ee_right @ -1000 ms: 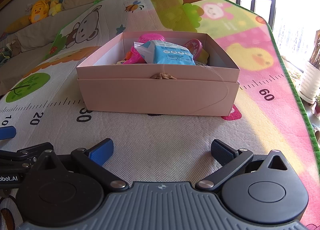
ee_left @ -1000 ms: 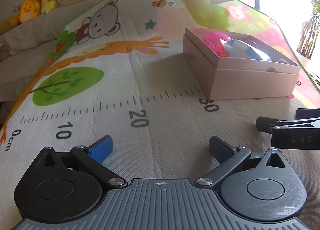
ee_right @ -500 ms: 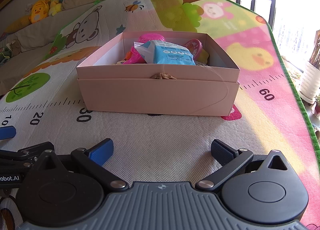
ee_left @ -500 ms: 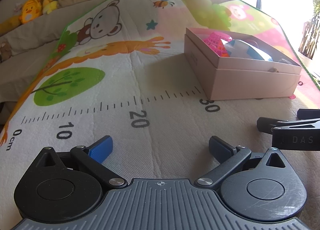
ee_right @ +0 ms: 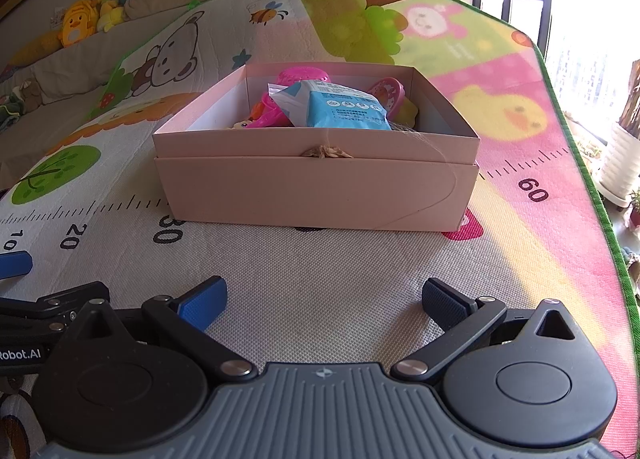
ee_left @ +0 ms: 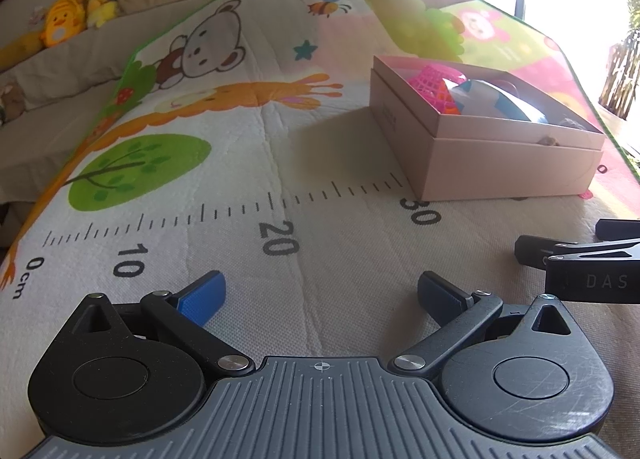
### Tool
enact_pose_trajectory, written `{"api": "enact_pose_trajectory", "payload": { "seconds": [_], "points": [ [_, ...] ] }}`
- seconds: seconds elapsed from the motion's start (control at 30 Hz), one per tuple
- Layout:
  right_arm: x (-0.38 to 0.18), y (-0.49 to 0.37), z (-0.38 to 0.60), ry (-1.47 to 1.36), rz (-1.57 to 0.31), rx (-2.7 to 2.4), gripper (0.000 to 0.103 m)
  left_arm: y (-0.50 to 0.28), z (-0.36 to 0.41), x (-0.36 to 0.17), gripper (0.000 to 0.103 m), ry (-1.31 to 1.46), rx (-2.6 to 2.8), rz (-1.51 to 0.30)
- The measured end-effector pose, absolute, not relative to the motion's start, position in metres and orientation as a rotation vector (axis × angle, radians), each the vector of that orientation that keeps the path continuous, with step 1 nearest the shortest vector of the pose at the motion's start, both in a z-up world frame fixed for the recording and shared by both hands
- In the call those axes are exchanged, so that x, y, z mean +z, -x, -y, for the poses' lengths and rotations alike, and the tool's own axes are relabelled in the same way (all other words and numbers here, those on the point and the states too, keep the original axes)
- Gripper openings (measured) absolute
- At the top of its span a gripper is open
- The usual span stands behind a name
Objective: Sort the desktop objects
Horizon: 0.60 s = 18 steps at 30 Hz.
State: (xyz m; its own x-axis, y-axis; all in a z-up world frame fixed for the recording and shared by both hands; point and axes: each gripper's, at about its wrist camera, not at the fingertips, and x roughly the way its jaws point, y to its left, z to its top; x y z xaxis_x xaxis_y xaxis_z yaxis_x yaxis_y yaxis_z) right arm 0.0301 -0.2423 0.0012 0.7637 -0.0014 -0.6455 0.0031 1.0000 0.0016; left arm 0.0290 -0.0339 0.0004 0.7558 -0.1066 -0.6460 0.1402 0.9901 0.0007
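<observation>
A pale pink cardboard box (ee_right: 316, 189) stands on the cartoon play mat (ee_right: 320, 275), straight ahead of my right gripper (ee_right: 322, 301). Inside it lie a blue tissue packet (ee_right: 340, 107), pink plastic toys (ee_right: 300, 77) and other small items. In the left wrist view the same box (ee_left: 496, 167) sits to the right, past the 30 mark, with a pink mesh toy (ee_left: 434, 77) showing. My left gripper (ee_left: 320, 297) hovers low over the mat, open and holding nothing. The right gripper is open and holds nothing too.
The mat carries a printed ruler (ee_left: 276, 243), a bear and a green tree. Plush toys (ee_right: 80, 23) and cushions line the sofa at the back left. A plant pot (ee_right: 622, 171) stands off the mat's right edge, near a bright window.
</observation>
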Motion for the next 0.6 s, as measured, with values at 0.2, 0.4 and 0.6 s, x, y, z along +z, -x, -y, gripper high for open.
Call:
{"api": "enact_pose_trajectory", "payload": {
  "seconds": [0.2, 0.4, 0.6],
  "points": [
    [0.0012, -0.0304, 0.2421, -0.002, -0.702, -0.003, 0.103, -0.0292, 0.0341, 0.0006, 0.103, -0.052, -0.135, -0.704],
    [0.001, -0.0304, 0.2423, -0.002, -0.702, -0.003, 0.103, -0.03, 0.034, 0.0006, 0.103, -0.05, -0.134, -0.707],
    [0.0009, -0.0304, 0.2424, -0.002, -0.702, -0.003, 0.103, -0.03, 0.0336, 0.0007, 0.103, -0.049, -0.134, -0.707]
  ]
}}
